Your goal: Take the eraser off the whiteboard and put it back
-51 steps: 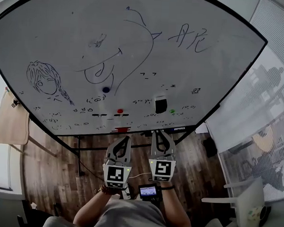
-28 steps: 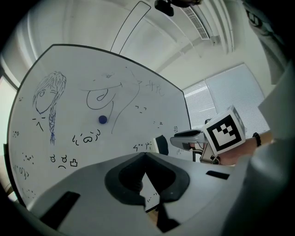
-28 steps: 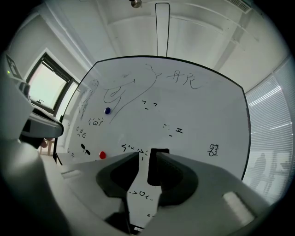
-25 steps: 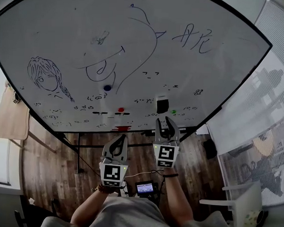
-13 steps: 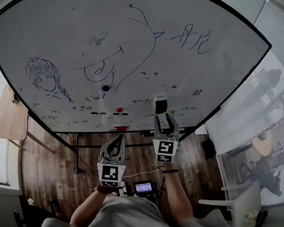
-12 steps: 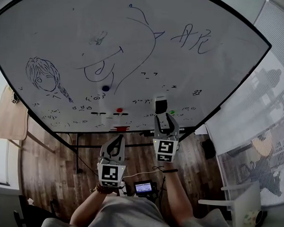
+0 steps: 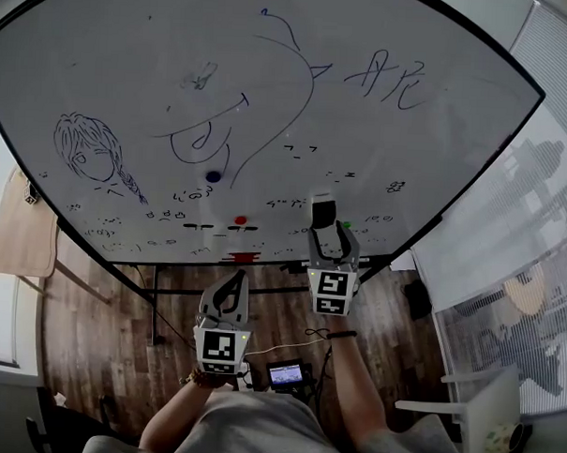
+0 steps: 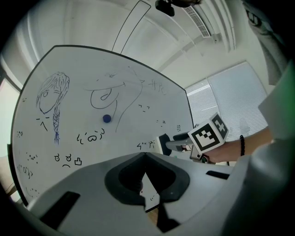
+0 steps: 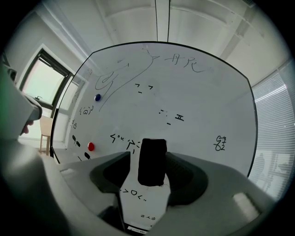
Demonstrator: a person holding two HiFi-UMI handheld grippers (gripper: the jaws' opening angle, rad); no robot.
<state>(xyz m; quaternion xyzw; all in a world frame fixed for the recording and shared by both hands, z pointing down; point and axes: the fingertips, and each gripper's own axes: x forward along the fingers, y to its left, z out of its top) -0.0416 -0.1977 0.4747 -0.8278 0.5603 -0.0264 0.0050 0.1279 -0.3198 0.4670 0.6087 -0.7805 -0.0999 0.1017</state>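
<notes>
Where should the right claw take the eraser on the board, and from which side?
Grip its two long side faces, coming straight at the whiteboard: the eraser stands upright and narrow between the opening jaws of the right claw.

Black oblong eraser [image 7: 322,212], upright, flat on the scribbled whiteboard [image 7: 437,143], low and right of centre.

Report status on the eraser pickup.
Right gripper at eraser, jaws opening, eraser between them, not clamped. Left gripper shut, empty, held back. Eraser on whiteboard. Nothing in the way.
</notes>
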